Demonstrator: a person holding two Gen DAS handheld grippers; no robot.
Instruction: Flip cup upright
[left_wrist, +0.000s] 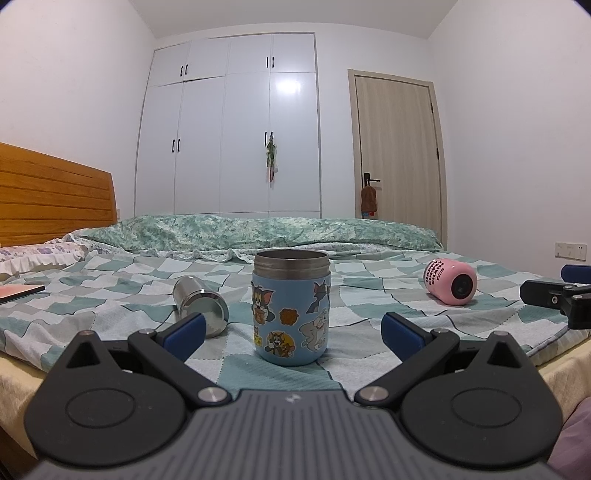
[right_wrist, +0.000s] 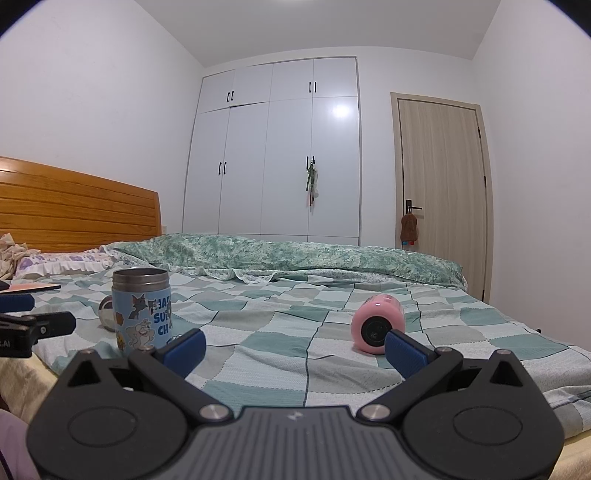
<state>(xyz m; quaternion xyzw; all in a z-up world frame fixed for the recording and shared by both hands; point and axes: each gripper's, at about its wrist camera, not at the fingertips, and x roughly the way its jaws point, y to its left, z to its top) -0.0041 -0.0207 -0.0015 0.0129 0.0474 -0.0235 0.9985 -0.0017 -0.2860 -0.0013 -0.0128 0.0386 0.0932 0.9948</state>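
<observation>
A blue cartoon-sticker cup (left_wrist: 290, 308) stands upright on the checked bedspread (left_wrist: 369, 291), open mouth up, just beyond my open left gripper (left_wrist: 293, 334). It also shows in the right wrist view (right_wrist: 142, 308) at the left. A pink cup (left_wrist: 450, 281) lies on its side to the right, its base towards me. In the right wrist view the pink cup (right_wrist: 376, 323) lies just beyond the right finger of my open, empty right gripper (right_wrist: 295, 349). A steel cup (left_wrist: 201, 302) lies on its side left of the blue cup.
The bed's near edge runs under both grippers. A folded green quilt (left_wrist: 258, 230) lies along the far side. A wooden headboard (left_wrist: 55, 195) and pillow are at the left. A flat pink item (left_wrist: 20, 290) lies at the far left. The right gripper shows at the right edge (left_wrist: 554, 295).
</observation>
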